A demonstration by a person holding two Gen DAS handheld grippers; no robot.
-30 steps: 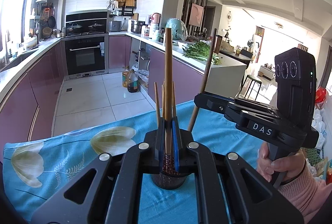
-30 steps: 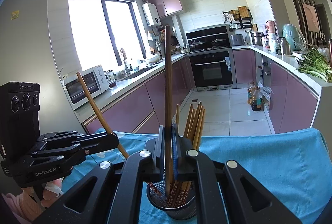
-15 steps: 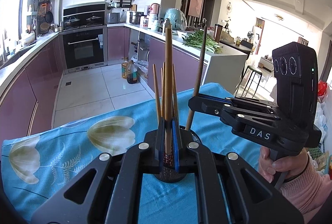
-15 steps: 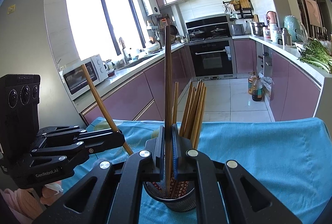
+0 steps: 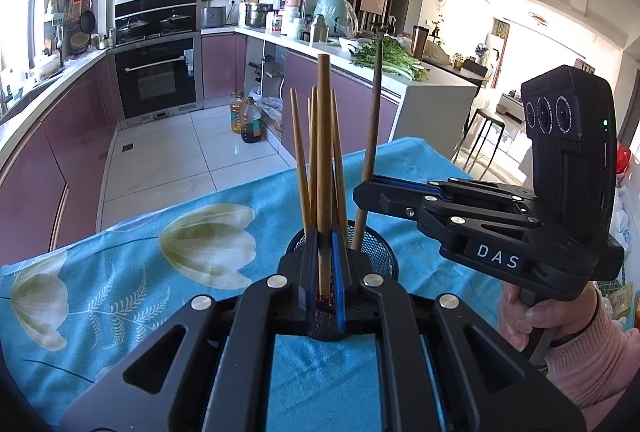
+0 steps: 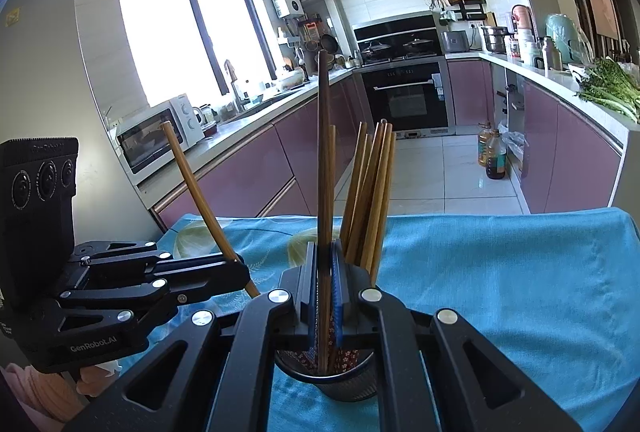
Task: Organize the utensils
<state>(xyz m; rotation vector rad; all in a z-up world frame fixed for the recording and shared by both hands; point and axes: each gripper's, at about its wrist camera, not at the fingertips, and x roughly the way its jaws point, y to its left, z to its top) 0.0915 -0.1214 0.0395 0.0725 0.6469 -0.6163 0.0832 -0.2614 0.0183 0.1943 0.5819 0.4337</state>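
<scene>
A black mesh holder [image 5: 382, 258] stands on the blue flowered tablecloth [image 5: 120, 272] with several wooden chopsticks [image 6: 370, 191] upright in it. My left gripper [image 5: 325, 244] is shut on a light wooden chopstick [image 5: 325, 151], held upright, its patterned lower end down at the holder. My right gripper [image 6: 325, 252] is shut on a darker chopstick [image 6: 324, 151] whose lower end reaches into the holder [image 6: 348, 382]. Each view shows the other gripper from the side: the right gripper [image 5: 362, 191] with its dark stick [image 5: 373, 111], the left gripper [image 6: 240, 270] with its slanted stick [image 6: 192, 183].
A hand in a pink sleeve [image 5: 560, 324] holds the right gripper's handle. The table's far edge [image 6: 480, 220] drops to a tiled kitchen floor with oil bottles [image 5: 246, 119]. Purple cabinets, an oven [image 6: 404, 99] and a microwave [image 6: 160, 135] line the walls.
Both grippers have sunk with their chopsticks, whose lower ends now sit deeper at the holder. The holder shows more fully in both views.
</scene>
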